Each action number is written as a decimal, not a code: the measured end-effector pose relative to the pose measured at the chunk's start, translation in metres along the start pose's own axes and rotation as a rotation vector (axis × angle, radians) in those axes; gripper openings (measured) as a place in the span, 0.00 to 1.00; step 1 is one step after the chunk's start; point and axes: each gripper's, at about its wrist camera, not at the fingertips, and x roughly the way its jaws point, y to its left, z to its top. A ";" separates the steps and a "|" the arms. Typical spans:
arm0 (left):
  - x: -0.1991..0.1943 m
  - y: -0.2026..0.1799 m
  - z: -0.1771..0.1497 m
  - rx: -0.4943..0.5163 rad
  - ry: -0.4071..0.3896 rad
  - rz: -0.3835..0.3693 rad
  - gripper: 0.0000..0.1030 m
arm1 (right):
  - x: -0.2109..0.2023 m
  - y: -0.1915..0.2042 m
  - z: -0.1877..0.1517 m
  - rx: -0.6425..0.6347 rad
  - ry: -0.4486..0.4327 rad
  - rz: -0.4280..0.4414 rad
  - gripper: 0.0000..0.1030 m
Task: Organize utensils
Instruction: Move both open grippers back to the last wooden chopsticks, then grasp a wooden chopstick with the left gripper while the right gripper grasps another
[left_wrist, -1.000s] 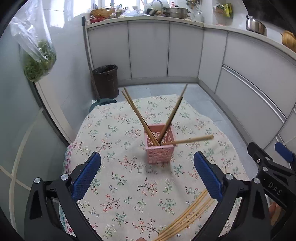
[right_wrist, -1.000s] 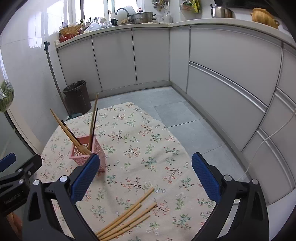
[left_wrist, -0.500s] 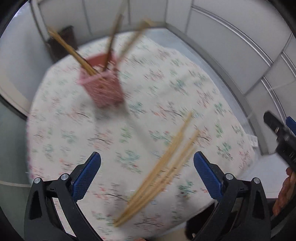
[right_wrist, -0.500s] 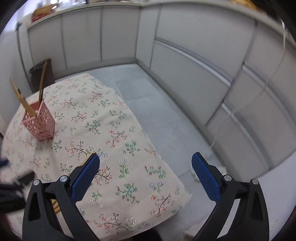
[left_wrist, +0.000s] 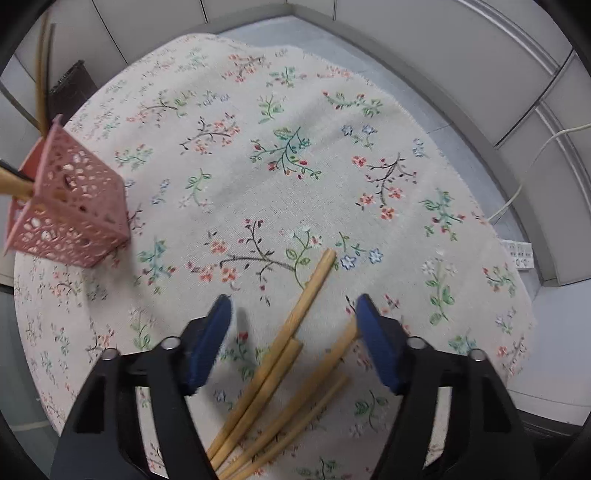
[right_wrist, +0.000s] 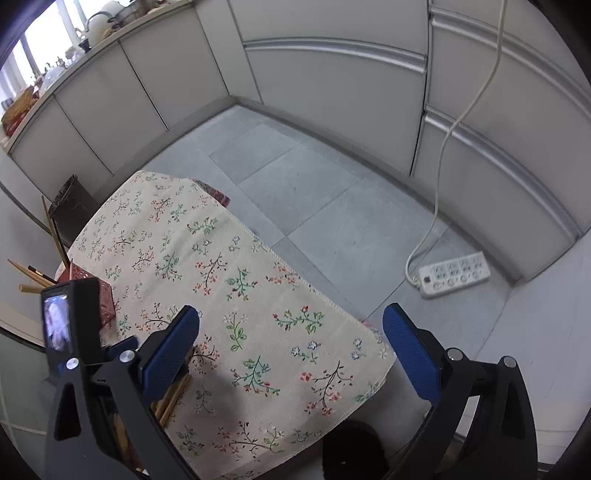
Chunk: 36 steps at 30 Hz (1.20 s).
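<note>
Between closing left tongs (left_wrist: 293, 308): four loose chopsticks (left_wrist: 284, 343), untouched.

You get soft, even daylight, brightest at the blown-out window (right_wrist: 35, 40) in the right wrist view's upper left corner. Both fisheye views bend the pale cabinet fronts (right_wrist: 332, 92) and darken to black at the rims. The pink perforated basket (left_wrist: 70, 206) looks slightly smeared. A faint shadow lies on the floral tablecloth (left_wrist: 295, 166) under the blue-padded left gripper (left_wrist: 293, 343).
</note>
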 end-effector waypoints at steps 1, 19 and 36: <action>0.008 0.001 0.004 0.000 0.014 0.002 0.54 | 0.003 -0.001 0.000 0.010 0.017 0.006 0.94; -0.029 0.036 -0.032 0.034 -0.198 0.055 0.08 | 0.046 0.015 -0.015 0.129 0.259 0.126 0.94; -0.159 0.093 -0.089 -0.087 -0.457 0.091 0.06 | 0.090 0.112 -0.052 -0.094 0.346 0.072 0.62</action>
